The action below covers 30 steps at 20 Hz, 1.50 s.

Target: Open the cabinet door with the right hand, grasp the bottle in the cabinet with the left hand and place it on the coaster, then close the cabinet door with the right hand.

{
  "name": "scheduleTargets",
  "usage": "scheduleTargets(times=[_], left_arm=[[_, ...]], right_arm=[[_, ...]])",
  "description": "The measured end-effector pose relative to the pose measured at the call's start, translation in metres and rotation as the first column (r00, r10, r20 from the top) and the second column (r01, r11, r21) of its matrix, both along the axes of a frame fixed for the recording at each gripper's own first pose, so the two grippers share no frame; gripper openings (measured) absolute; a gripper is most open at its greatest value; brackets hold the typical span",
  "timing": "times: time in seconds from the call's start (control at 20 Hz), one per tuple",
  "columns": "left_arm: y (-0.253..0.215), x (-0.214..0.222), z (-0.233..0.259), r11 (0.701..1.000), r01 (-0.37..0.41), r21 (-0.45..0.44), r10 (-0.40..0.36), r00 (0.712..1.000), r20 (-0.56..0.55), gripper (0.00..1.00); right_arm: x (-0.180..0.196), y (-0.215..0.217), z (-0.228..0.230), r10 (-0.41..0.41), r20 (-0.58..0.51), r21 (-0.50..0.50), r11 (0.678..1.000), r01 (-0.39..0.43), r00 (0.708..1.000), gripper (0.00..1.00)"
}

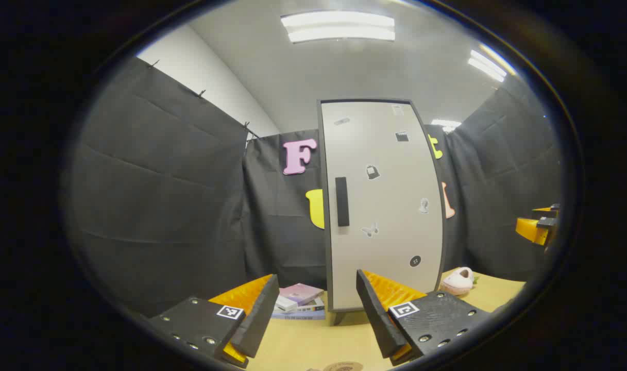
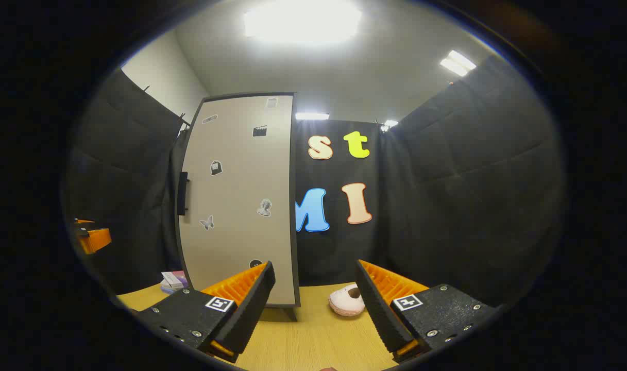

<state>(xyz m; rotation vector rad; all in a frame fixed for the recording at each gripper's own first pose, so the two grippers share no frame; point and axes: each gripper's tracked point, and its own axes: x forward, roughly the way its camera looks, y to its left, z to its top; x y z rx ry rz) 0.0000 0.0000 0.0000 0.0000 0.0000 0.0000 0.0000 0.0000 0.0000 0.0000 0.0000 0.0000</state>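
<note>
In the left gripper view, the left gripper (image 1: 316, 314) has its two fingers spread wide, and nothing is between them. It hangs above the wooden table (image 1: 313, 342) and looks straight at the cabinet (image 1: 383, 206). The cabinet door (image 1: 390, 247) is closed, with a dark vertical handle (image 1: 342, 201) near its left edge and small stickers on the front. The bottle is not visible with the door closed. Just under this gripper, at the low edge of the view, lies a round coaster (image 1: 343, 367), only partly seen. A stack of books (image 1: 300, 301) lies on the table to the left of the cabinet, and a pink slipper (image 1: 458, 281) lies to the right of it.

In the right gripper view, the right gripper (image 2: 316, 309) is also wide apart and holds nothing. It is well away from the handle (image 2: 182, 194).
</note>
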Motion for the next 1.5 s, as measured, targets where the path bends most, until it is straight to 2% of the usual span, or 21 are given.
scheduleTargets(times=[0.1,0.15,0.55,0.6,0.65,0.8,0.85,0.9,0.95,1.0,1.1,1.15,1.2,1.25,1.5], left_arm=[[0.000,-0.001,0.001,1.000,-0.001,-0.006,0.001,1.000,0.000,0.86],[0.000,-0.002,0.001,1.000,-0.002,-0.008,0.002,1.000,-0.001,0.91],[0.006,-0.008,0.002,1.000,-0.017,-0.016,0.017,1.000,0.000,0.91],[0.008,-0.007,0.003,1.000,-0.020,-0.015,0.020,1.000,0.003,0.87],[0.011,-0.008,0.004,1.000,-0.024,-0.013,0.024,1.000,0.005,0.87],[0.017,-0.010,0.005,0.999,-0.036,-0.006,0.036,0.999,0.008,0.91],[0.018,-0.010,0.005,0.999,-0.040,-0.007,0.040,0.999,0.007,0.87],[0.021,-0.010,0.005,0.999,-0.044,-0.009,0.044,0.999,0.007,0.91],[0.024,-0.011,0.006,0.999,-0.049,-0.011,0.049,0.999,0.006,0.87],[0.027,-0.012,0.006,0.999,-0.053,-0.012,0.053,0.999,0.007,0.91],[0.034,-0.014,0.009,0.998,-0.064,-0.007,0.064,0.998,0.012,0.91],[0.038,-0.017,0.009,0.997,-0.072,-0.002,0.072,0.997,0.015,0.87],[0.042,-0.018,0.012,0.997,-0.078,0.002,0.078,0.997,0.019,0.91],[0.046,-0.020,0.012,0.996,-0.085,0.006,0.085,0.996,0.022,0.87],[0.073,-0.031,0.010,0.992,-0.128,0.002,0.128,0.992,0.015,0.86]], right_arm=[[-0.001,0.001,0.000,0.004,-0.002,-0.001,1.000,-0.004,1.000,0.96],[-0.002,0.001,-0.001,0.005,-0.005,-0.003,1.000,-0.005,1.000,0.96],[0.002,0.007,0.001,0.021,0.000,-0.001,1.000,-0.021,1.000,0.96],[0.003,0.008,0.002,0.022,0.002,-0.001,1.000,-0.022,1.000,0.96],[0.003,0.010,0.002,0.023,0.003,0.000,1.000,-0.023,1.000,0.96],[0.007,0.015,0.000,0.030,-0.006,0.005,1.000,-0.030,1.000,0.96],[0.008,0.017,0.000,0.033,-0.007,0.008,0.999,-0.032,0.999,0.96],[0.009,0.020,-0.001,0.037,-0.010,0.011,0.999,-0.037,0.999,0.96],[0.010,0.022,-0.001,0.040,-0.012,0.012,0.999,-0.040,0.999,0.96],[0.011,0.025,0.000,0.044,-0.011,0.012,0.999,-0.044,0.999,0.96],[0.016,0.033,0.003,0.054,-0.007,0.013,0.998,-0.054,0.999,0.96],[0.018,0.037,0.004,0.059,-0.004,0.016,0.998,-0.059,0.998,0.96],[0.021,0.042,0.006,0.066,-0.001,0.022,0.998,-0.066,0.998,0.96],[0.025,0.048,0.009,0.075,0.001,0.029,0.997,-0.075,0.997,0.96],[0.042,0.077,0.023,0.115,0.029,0.037,0.993,-0.116,0.993,0.96]])
